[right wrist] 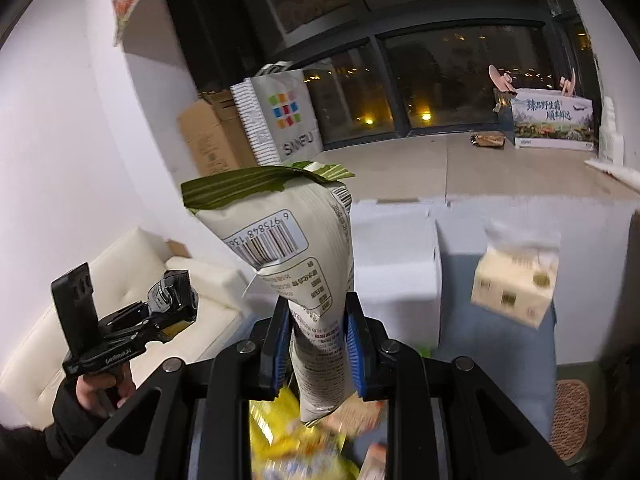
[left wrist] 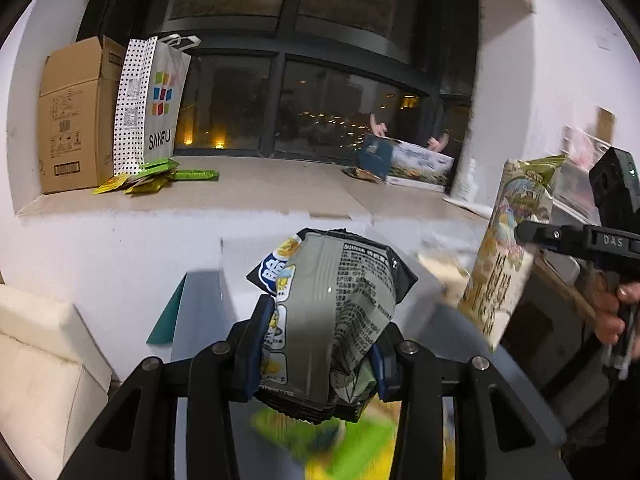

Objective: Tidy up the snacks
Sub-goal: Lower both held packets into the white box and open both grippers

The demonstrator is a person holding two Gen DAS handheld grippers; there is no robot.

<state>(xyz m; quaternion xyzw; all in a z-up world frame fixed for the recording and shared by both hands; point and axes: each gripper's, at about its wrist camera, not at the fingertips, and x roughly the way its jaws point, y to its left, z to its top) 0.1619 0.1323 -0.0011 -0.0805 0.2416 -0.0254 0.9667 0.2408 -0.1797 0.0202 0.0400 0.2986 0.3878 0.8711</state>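
At nine o'clock in the left wrist view, a cream sofa (left wrist: 36,364) fills the lower edge, and above it a cardboard box (left wrist: 72,120) and a dotted SANFU bag (left wrist: 154,100) stand at the far left end of the window ledge (left wrist: 280,188), with small green and yellow packets (left wrist: 156,178) scattered at their feet. The ledge's middle stretch is bare up to a printed carton (left wrist: 420,166) at two o'clock.

At six o'clock the left gripper (left wrist: 320,356) has its jaws pinched on a grey snack bag (left wrist: 340,312), which stands upright above blurred yellow and green packs (left wrist: 332,440) lying below.

At three o'clock the right gripper (left wrist: 520,232) enters from the frame edge, clamped on a pale green-topped snack bag (left wrist: 504,256) held upright, beside and apart from the grey one.

From the right wrist view, that gripper (right wrist: 316,344) squeezes the pale bag (right wrist: 296,248) near its lower end between blue pads (right wrist: 354,344); the left gripper (right wrist: 168,312) sits at eight o'clock, and a cream box (right wrist: 516,288), blurred, sits at three o'clock against the white wall (right wrist: 400,248).
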